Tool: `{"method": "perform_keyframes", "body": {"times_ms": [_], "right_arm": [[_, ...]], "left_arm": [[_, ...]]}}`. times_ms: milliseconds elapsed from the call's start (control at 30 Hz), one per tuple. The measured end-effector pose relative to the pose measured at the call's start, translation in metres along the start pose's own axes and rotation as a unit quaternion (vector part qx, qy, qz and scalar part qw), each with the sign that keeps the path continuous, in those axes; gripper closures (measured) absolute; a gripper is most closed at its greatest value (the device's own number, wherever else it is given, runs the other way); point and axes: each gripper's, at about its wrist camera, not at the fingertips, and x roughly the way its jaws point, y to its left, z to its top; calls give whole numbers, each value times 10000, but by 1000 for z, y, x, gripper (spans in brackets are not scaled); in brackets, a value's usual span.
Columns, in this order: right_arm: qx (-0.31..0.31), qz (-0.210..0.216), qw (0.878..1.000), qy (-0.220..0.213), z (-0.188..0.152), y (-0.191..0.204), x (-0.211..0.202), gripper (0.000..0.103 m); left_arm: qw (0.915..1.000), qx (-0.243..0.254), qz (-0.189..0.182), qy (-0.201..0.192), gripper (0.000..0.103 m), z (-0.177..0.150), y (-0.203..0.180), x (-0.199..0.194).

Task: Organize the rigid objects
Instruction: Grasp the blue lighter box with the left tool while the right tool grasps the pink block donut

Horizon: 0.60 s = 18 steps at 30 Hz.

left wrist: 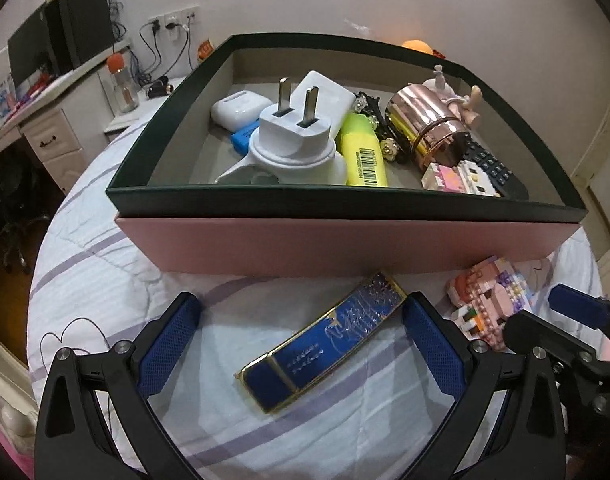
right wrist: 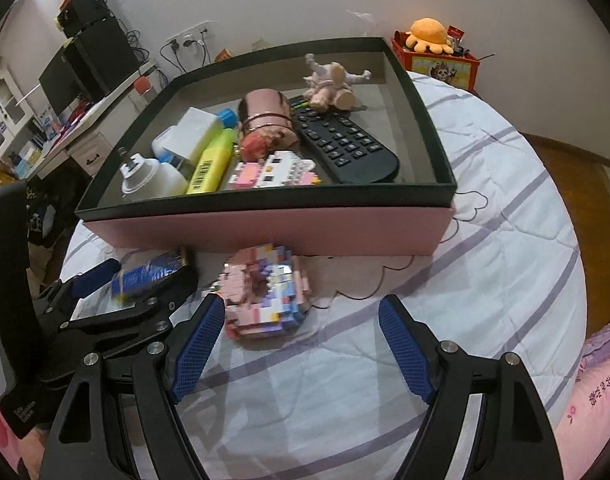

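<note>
My left tongs (left wrist: 299, 334) stand spread wide over the striped bedsheet (left wrist: 105, 272), and between their blue pads (left wrist: 169, 344) lies a flat blue lighter (left wrist: 325, 338) with gold edging, set slantwise, touching neither pad that I can see. Only the left wrist view shows that lighter sharply; from the right wrist it is a blurred blue shape (right wrist: 149, 274) behind the other tool. My right tongs (right wrist: 301, 346) are spread too, holding nothing, with a pink brick-built toy (right wrist: 265, 296) lying just ahead of the left pad (right wrist: 197, 344), close to it; I cannot tell whether they touch. The left view catches that toy (left wrist: 489, 300) only at its right margin. Beyond both sits the pink box (left wrist: 345, 244) with its dark green rim, resting on the bed. Inside, the left view gives me a white plug adapter (left wrist: 293, 136) prongs up, a yellow highlighter (left wrist: 363, 152) and a rose-gold cylinder (left wrist: 429, 124). The right view alone lays out the black remote (right wrist: 345, 142) in full, a second brick toy (right wrist: 273, 170) at the front wall, and a small doll figure (right wrist: 333, 84) toward the back.
</note>
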Motion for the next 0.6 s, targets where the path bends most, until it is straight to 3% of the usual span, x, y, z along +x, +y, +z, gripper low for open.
{"method": "perform_keyframes", "body": {"times_ms": [67,167,400,600], "right_arm": [[5,36,10000,2,0,-1,0,22],[-2,61,10000,18,-1,-2,0,22],[-43,127,9999,14,-1,3,0,22],[-151,104,9998,-17,0,16,4,22]], "left_arm": [[10000,-53,-58,-54,6,2,2,0],[9999,-49,-5,-126,24,3,5,-2],[9996,-150,-95,-204,80,-5,34,-13],[9994,-223,-170,-208,82,-17,50,-22]]}}
